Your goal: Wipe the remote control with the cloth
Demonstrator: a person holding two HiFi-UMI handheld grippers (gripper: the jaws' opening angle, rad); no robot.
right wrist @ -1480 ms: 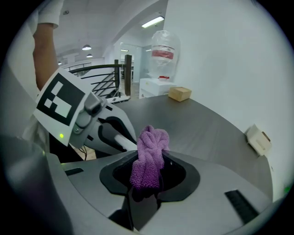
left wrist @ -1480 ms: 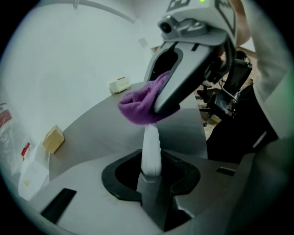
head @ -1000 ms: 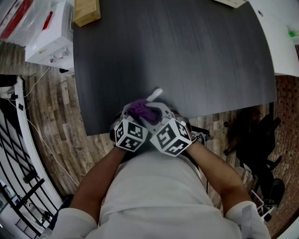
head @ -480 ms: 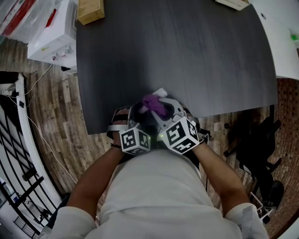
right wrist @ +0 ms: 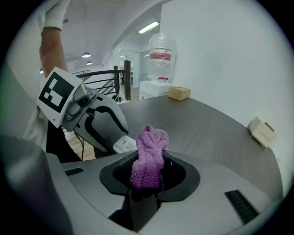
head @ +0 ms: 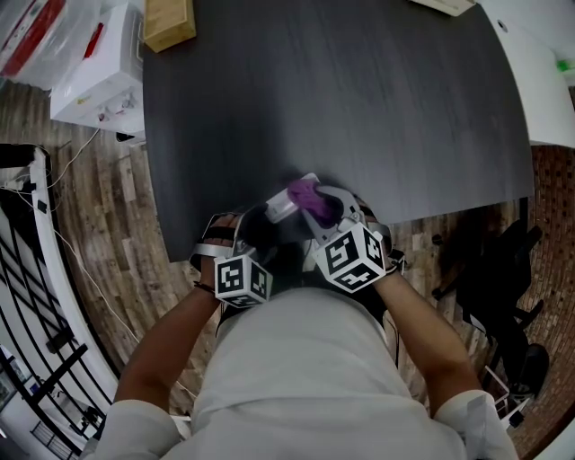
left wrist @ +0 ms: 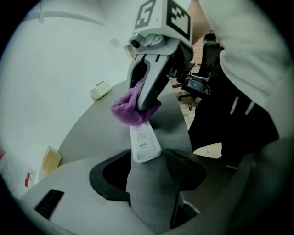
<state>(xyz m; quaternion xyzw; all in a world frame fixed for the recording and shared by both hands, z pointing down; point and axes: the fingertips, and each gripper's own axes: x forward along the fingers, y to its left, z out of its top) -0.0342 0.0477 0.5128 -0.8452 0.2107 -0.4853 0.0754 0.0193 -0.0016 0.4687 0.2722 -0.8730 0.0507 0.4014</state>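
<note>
Nearest, on the left gripper (left wrist: 148,155): jaws just opened, standing wide either side of the near end of the slim white plastic remote control (left wrist: 143,140), not pinching it. Just beyond, over the near edge of the dark grey desk (head: 359,108): right gripper (right wrist: 150,161) clamped on the bunched purple terry cloth (right wrist: 151,137), pressed against the remote's far half. Judged mid-wipe, near end not yet covered. Far off at the desk's corner, tan cardboard box (head: 167,22), nothing of its inside showing.
</note>
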